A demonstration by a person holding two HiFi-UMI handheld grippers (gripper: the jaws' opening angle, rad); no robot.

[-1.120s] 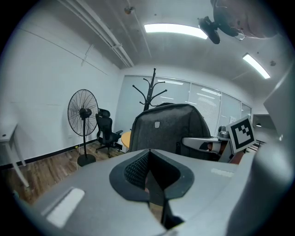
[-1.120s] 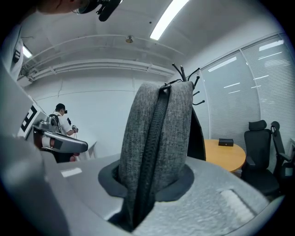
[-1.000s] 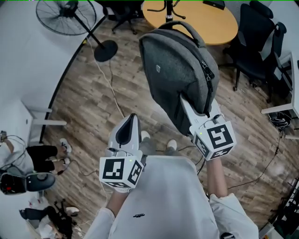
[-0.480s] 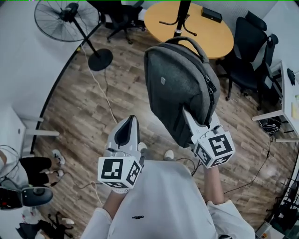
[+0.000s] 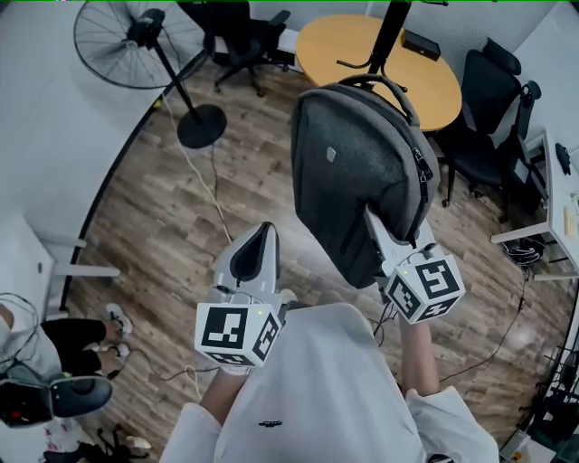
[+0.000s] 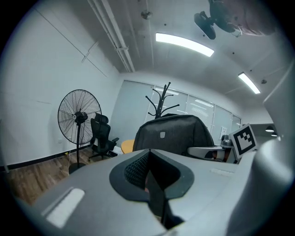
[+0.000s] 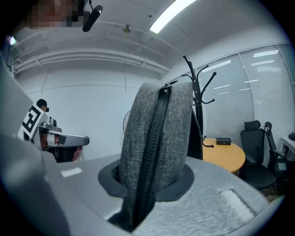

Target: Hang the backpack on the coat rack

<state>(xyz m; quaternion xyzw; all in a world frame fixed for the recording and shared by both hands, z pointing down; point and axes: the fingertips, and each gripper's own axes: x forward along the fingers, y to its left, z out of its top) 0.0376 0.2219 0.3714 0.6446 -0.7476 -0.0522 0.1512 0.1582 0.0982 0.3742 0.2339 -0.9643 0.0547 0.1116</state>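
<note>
One grey backpack (image 5: 362, 181) is held aloft, its zippered edge clamped in the right gripper (image 5: 378, 231) jaws. The left gripper (image 5: 258, 242) jaws are closed and empty. One coat rack (image 5: 391, 27) stands ahead by one round desk (image 5: 330, 41), with one fan (image 5: 122, 41) to the left.

A tall black fan (image 5: 122, 41) is standing on a wooden floor (image 5: 172, 244) with a pale cord (image 5: 204, 185) trailing past its base, while a round wooden table (image 5: 333, 47) is bearing a small black box (image 5: 421, 43), black office chairs (image 5: 488, 95) are sitting beside it, and a person's legs (image 5: 77, 333) are showing at lower left.
</note>
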